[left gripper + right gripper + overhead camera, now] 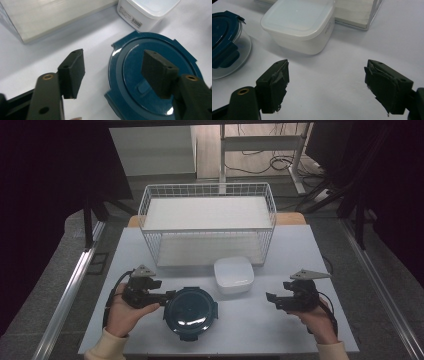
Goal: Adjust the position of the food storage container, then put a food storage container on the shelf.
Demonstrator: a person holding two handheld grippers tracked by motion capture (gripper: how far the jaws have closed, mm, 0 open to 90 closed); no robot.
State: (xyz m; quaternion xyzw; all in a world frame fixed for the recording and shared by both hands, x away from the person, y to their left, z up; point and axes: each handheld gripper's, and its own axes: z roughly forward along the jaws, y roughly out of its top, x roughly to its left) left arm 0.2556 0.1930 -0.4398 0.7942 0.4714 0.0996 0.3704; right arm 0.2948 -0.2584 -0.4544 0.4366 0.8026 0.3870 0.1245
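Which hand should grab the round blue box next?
Probably the left. The left gripper is open right beside the round blue box, with one jaw over its lid. The right gripper is open too, but sits well apart, nearer the white box.

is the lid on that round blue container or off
On. The blue lid sits flat on the round container, and in the right gripper view a side latch is folded down over the clear glass bowl.

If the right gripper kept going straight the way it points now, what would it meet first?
Most likely the white square container, which lies ahead slightly left of the right gripper; bare table lies between them, though depth is uncertain.
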